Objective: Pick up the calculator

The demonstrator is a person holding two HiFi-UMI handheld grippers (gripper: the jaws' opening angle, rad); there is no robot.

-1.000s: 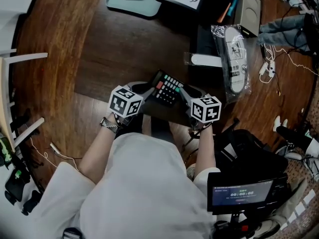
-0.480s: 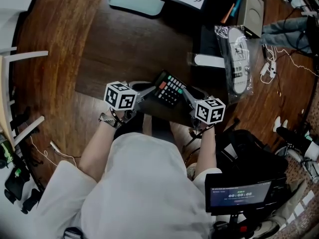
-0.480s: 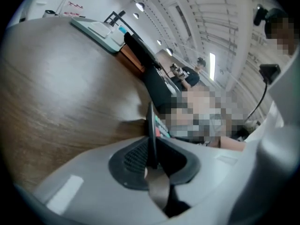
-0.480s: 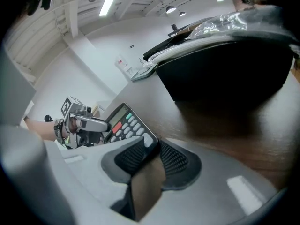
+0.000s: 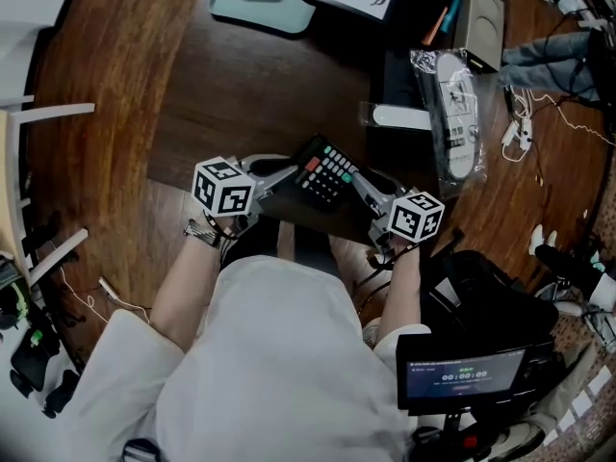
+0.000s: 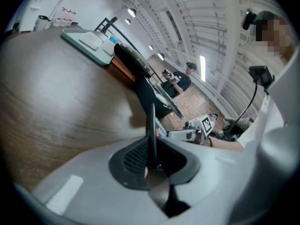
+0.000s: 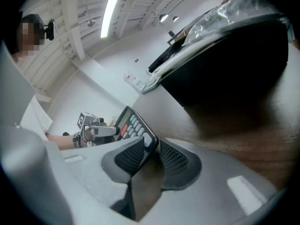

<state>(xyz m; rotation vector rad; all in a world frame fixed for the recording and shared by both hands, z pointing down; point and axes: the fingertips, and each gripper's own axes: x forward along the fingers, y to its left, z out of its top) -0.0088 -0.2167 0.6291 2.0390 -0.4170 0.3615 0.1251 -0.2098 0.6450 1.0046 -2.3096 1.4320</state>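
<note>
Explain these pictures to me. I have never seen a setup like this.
No robot here: a person holds a two-fingered gripper in each hand. The top-down picture comes from a camera on the person's head; the other two ride on the grippers, looking along their fingers. On the dark wooden table lie a teal tray and a plastic-bagged white device. The left gripper and right gripper each pinch one end of the black calculator. The left fingers have just been closing on it.

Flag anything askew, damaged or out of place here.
Only the calculator: it is tilted up on edge, not flat, pinched at opposite ends by the left gripper, whose jaws have just been closing on its thin edge, and the right gripper on a corner. Nothing looks spilled or damaged.
</note>
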